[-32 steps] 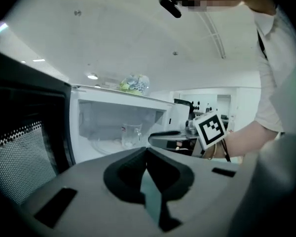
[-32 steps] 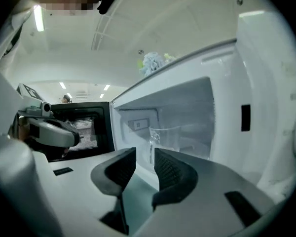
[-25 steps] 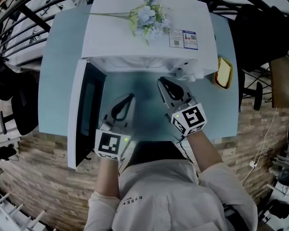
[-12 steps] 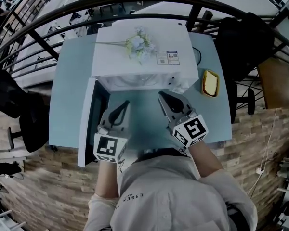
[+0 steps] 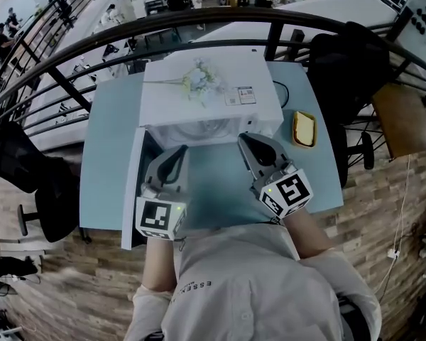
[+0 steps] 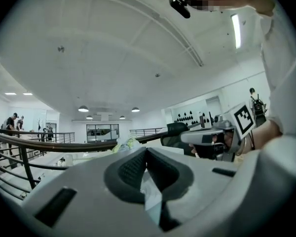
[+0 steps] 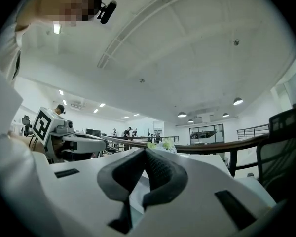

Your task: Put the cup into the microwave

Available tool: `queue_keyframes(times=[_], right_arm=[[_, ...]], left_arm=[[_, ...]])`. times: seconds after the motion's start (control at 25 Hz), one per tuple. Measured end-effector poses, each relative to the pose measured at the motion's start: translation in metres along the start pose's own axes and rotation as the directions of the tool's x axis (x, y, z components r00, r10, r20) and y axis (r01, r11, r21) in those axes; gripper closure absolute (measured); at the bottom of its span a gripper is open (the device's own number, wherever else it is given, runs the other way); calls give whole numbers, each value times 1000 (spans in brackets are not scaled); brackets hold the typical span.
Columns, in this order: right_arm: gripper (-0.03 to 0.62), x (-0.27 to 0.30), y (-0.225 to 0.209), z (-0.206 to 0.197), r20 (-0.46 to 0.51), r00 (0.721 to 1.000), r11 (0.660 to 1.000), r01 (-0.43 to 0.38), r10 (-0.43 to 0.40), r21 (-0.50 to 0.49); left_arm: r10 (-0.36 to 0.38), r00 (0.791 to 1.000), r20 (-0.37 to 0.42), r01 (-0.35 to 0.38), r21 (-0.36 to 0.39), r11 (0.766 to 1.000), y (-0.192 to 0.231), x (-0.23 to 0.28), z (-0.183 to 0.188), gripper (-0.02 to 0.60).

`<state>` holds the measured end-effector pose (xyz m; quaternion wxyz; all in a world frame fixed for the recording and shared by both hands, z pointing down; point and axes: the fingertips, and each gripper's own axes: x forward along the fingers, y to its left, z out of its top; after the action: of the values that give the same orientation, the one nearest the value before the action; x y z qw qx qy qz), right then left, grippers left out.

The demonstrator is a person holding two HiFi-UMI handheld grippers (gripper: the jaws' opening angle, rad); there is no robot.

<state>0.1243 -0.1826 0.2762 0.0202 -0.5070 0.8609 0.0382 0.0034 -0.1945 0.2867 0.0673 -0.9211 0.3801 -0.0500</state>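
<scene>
A white microwave [image 5: 199, 98] stands on the light blue table [image 5: 108, 155], its door [image 5: 133, 190] swung open to the left. No cup shows in any view, and I cannot see into the cavity. My left gripper [image 5: 179, 150] is held level in front of the open door, shut and empty. My right gripper [image 5: 243, 138], before the microwave's right half, is also shut with nothing between its pads. In the left gripper view the jaws [image 6: 146, 152] meet at the tip; in the right gripper view they [image 7: 144, 152] do the same.
A bunch of pale flowers [image 5: 199, 77] lies on top of the microwave. A yellow dish [image 5: 304, 128] sits on the table to its right. A dark railing [image 5: 199, 27] curves behind the table, with a dark chair [image 5: 341, 55] at the back right.
Both grippers have risen in front of the microwave. The head view has pulled back, so the table and the microwave look smaller.
</scene>
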Motion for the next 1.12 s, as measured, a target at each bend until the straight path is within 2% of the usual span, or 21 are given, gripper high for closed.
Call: queue_keyframes(times=[0.36, 0.68, 0.96, 1.12], right_arm=[[579, -1, 9, 4, -1, 1000, 999, -19, 19, -44], [579, -1, 9, 3, 20, 1000, 1000, -2, 2, -13], [579, -2, 2, -3, 16, 999, 999, 41, -42, 31], [579, -2, -2, -4, 15, 996, 996, 86, -86, 21]], left_arm=[[40, 999, 15, -40, -15, 999, 11, -8, 10, 580], [38, 999, -8, -38, -24, 999, 9, -13, 4, 580], [37, 999, -34, -39, -33, 999, 6, -16, -1, 580], [31, 998, -54, -33, -29, 999, 5, -18, -8, 580]])
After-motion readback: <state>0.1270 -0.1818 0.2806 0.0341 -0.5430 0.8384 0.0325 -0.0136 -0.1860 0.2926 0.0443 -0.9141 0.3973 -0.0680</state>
